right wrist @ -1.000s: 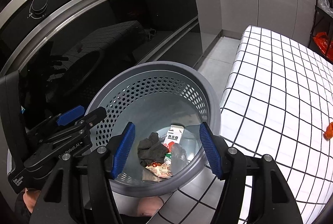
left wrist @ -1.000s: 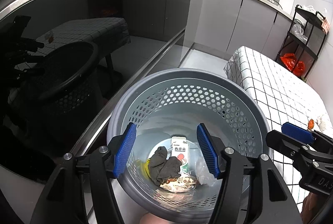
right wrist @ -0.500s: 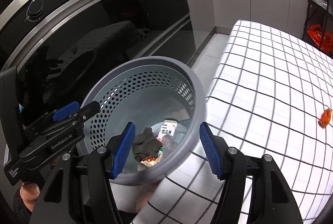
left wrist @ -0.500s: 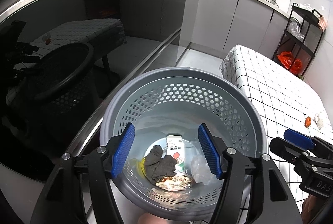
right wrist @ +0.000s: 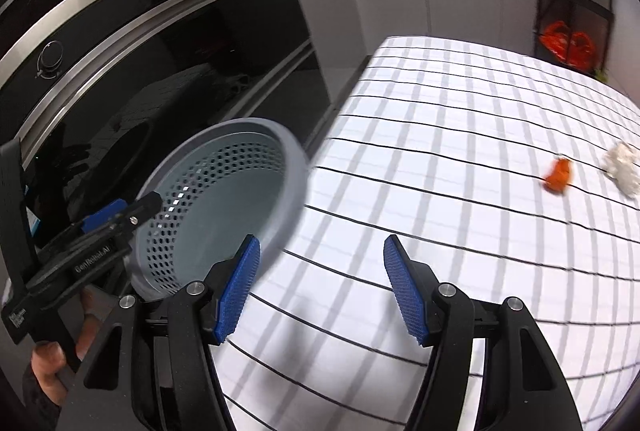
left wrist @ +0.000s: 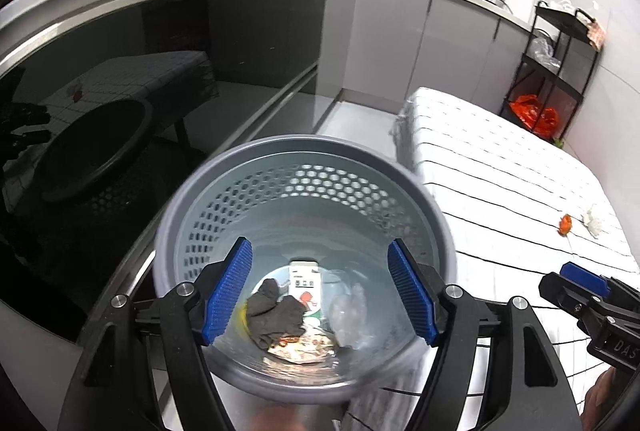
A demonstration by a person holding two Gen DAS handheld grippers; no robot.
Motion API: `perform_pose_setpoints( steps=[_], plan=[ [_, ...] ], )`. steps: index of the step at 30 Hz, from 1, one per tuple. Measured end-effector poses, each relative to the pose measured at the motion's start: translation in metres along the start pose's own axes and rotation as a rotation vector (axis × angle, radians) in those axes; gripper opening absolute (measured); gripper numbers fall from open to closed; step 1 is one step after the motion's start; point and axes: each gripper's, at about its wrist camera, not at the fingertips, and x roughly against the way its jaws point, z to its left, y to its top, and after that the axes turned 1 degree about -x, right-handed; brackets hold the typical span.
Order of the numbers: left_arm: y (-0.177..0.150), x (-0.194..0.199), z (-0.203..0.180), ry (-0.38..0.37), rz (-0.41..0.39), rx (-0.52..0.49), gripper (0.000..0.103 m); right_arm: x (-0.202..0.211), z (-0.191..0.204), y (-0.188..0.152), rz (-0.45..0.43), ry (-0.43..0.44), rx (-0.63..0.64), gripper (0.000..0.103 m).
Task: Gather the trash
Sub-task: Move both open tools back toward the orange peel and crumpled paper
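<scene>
Through the left wrist camera I saw my left gripper (left wrist: 320, 289) tilted down over the round grey plastic bin (left wrist: 224, 191), its wall full of holes. The ribbed blue pads were spreading and pinched nothing. At the bin's bottom lay a crumpled dark rag (left wrist: 274, 313), a small carton (left wrist: 306, 285) and clear wrap (left wrist: 352, 313).

Through the right wrist camera my right gripper (right wrist: 320, 291) angled down over the white checked tablecloth (right wrist: 460, 135), jaws spread and empty. An orange scrap (right wrist: 558, 171) and a white wad (right wrist: 622, 167) lay far off, beside each other.
</scene>
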Motion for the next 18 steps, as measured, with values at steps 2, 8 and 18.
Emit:
perform_pose_setpoints(
  steps=[2,8,18],
  plan=[
    [-0.001,0.004,-0.011,-0.024,-0.006,-0.01,0.072,0.01,-0.013,-0.007,-0.007,-0.025,-0.013,0.063],
    [-0.011,0.014,-0.059,-0.094,-0.001,-0.074,0.074,0.045,-0.077,-0.026,-0.031,-0.116,-0.081,0.064],
    [-0.018,0.025,-0.149,-0.2,-0.008,-0.159,0.081,0.097,-0.179,-0.035,-0.091,-0.263,-0.184,0.07]
  ],
)
